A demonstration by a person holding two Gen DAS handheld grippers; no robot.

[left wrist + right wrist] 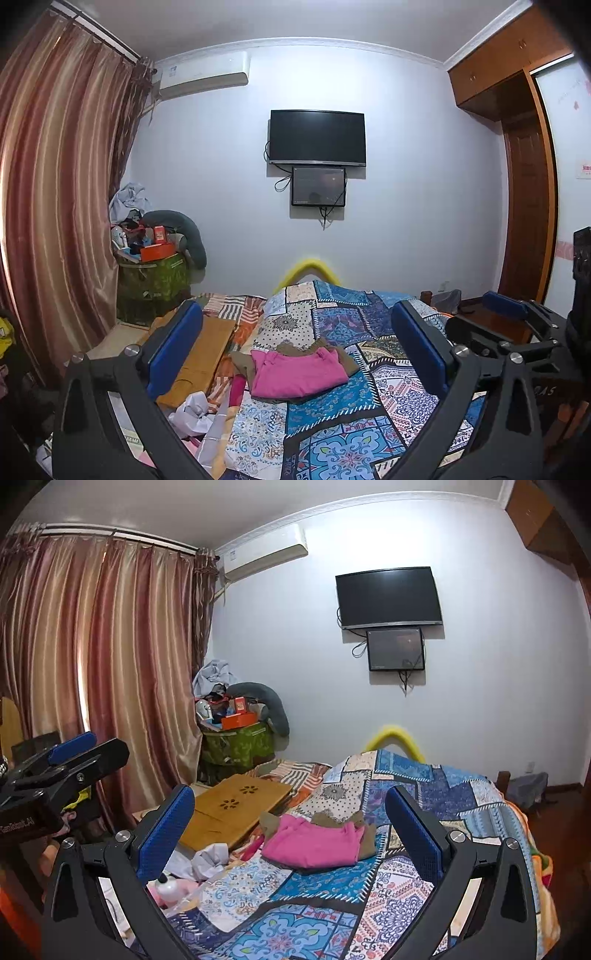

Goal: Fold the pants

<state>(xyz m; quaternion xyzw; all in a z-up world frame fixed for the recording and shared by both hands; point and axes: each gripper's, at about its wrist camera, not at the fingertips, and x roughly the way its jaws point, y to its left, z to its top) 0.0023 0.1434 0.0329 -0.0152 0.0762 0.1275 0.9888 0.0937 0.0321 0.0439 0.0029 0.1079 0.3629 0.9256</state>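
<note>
Hovering: both jaws wide, empty | pink pants [297,373] folded | side label [16,830] possibly "FastRobot.AI"

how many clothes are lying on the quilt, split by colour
pink garment: 1, folded, lying on top
olive-brown garment: 1, mostly hidden beneath the pink one
total: 2, both on the patchwork quilt
left gripper and right gripper are open and touch neither

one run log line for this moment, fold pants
phase: pre-grasp | left gripper: open, raised | right gripper: open, raised | pink pants: folded on olive garment, untouched | surface: patchwork quilt
</note>
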